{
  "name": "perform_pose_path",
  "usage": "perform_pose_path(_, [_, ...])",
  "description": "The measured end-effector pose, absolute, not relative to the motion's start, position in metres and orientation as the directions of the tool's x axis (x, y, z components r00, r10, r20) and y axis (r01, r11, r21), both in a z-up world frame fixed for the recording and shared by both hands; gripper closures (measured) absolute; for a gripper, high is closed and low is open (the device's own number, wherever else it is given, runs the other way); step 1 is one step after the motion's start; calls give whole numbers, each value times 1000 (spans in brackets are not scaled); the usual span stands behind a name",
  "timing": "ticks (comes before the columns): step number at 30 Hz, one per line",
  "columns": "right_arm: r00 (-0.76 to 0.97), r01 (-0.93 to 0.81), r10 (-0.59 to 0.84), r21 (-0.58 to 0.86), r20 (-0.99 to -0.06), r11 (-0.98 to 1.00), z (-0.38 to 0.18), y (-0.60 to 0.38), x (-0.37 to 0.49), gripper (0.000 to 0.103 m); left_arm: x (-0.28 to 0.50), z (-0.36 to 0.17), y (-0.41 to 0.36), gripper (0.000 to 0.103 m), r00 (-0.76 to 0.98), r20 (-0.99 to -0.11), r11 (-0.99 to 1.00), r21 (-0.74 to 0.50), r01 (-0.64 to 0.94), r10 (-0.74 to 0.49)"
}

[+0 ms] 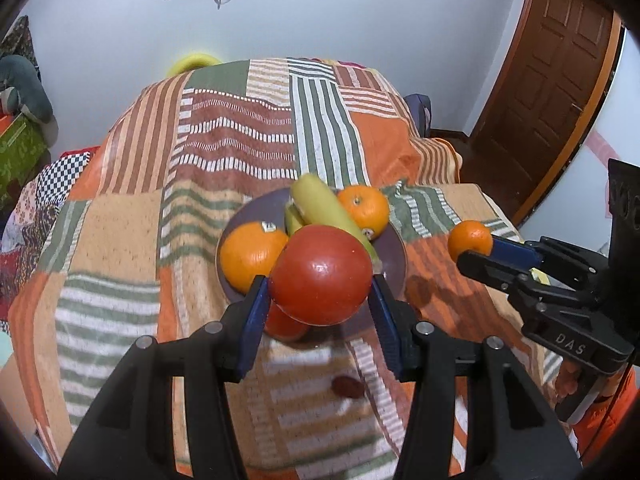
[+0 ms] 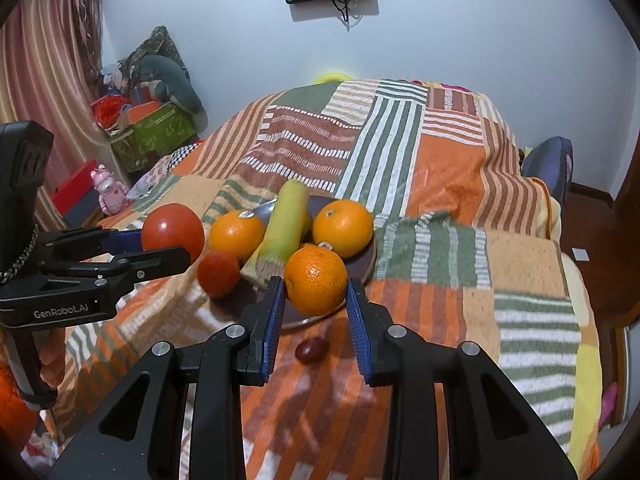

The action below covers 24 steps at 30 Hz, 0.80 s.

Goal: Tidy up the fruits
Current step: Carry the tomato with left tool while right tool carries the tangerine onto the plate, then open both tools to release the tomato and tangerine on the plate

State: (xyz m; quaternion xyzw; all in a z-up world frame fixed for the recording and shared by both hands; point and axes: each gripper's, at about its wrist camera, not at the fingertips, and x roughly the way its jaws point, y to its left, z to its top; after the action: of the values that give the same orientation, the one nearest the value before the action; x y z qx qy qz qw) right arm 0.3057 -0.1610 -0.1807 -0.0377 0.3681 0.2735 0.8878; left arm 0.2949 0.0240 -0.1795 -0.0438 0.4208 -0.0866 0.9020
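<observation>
My left gripper [image 1: 320, 292] is shut on a large red tomato [image 1: 321, 275] and holds it above the near edge of a dark plate [image 1: 394, 254]; it also shows in the right wrist view [image 2: 173, 232]. My right gripper [image 2: 316, 300] is shut on a small orange [image 2: 316, 280], held to the right of the plate in the left wrist view [image 1: 470, 241]. On the plate lie two oranges [image 1: 253, 255] [image 1: 363, 209], a green-yellow corn cob [image 1: 326, 208] and a smaller red tomato [image 2: 218, 273].
The plate sits on a bed with a striped patchwork blanket [image 1: 224, 152]. A small dark red fruit [image 2: 312, 349] lies on the blanket near the plate's front. Boxes and clutter [image 2: 148, 128] stand at the left, a wooden door [image 1: 560, 80] at the right.
</observation>
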Motion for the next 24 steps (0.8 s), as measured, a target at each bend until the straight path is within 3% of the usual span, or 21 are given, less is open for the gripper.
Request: perform_pose_path(24, [482, -534, 408, 109, -775, 838, -230, -136, 359, 74, 350, -218, 18, 53, 566, -805, 984, -128, 124, -176])
